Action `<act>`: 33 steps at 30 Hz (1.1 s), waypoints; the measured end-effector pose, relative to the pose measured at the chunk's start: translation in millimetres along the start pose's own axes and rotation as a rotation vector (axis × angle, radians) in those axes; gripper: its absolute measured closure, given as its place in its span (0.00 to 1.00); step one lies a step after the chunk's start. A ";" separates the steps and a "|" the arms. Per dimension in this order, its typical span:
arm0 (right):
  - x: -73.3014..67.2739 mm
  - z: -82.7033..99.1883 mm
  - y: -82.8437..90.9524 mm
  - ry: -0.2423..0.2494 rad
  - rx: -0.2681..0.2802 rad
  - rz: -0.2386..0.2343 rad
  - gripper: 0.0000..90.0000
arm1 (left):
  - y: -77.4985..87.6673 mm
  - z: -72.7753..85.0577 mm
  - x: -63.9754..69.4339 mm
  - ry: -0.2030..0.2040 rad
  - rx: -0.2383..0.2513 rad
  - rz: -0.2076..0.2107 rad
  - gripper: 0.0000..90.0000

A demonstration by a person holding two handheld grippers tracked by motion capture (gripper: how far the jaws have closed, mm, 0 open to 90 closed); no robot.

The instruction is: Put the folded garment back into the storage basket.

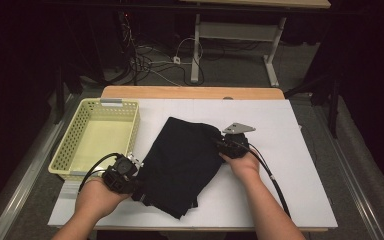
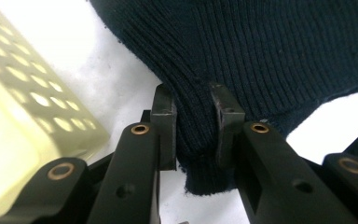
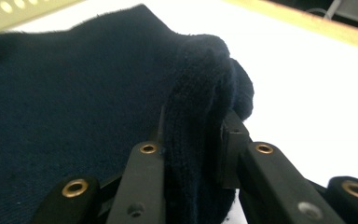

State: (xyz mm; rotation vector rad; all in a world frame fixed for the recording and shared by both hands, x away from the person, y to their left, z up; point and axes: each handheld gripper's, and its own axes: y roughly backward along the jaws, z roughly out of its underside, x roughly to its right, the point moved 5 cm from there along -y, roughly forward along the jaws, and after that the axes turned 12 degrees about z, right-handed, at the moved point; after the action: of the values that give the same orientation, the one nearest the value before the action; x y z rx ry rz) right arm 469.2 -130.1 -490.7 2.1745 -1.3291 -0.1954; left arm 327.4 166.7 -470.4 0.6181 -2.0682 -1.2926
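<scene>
Navy knit garment (image 1: 182, 157), both grippers seemingly pinching edges

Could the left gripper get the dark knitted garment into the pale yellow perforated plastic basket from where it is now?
Probably yes. The left gripper is shut on the dark knitted garment's ribbed hem right beside the pale yellow perforated plastic basket, with nothing between them. The right gripper grips the opposite edge, though, and would need to follow or let go.

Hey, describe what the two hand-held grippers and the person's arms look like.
Both are black. The left hand-held gripper has a looping black cable and a small silver part on top. The right hand-held gripper carries a grey three-cornered plate and trails a black cable along the forearm. Up close, the jaws are black bars with brass-ringed pivots. The forearms are bare, no sleeves.
</scene>
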 end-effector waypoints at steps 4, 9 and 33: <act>1.8 8.3 -4.9 -0.017 -0.025 -0.004 0.85 | -5.2 -1.2 -0.7 -0.011 -0.033 0.002 0.82; 1.7 14.2 -6.6 -0.022 -0.029 0.007 0.85 | -9.3 -1.7 -1.5 -0.014 -0.064 -0.002 0.82; -1.3 0.1 3.4 0.001 0.007 0.039 0.85 | 4.3 -6.4 -3.1 0.011 -0.042 0.058 0.82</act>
State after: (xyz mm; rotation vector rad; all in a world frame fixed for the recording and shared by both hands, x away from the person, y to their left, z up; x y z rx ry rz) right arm 466.0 -130.2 -489.1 2.1526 -1.3718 -0.1743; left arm 333.8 166.5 -465.2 0.5421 -2.0295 -1.2934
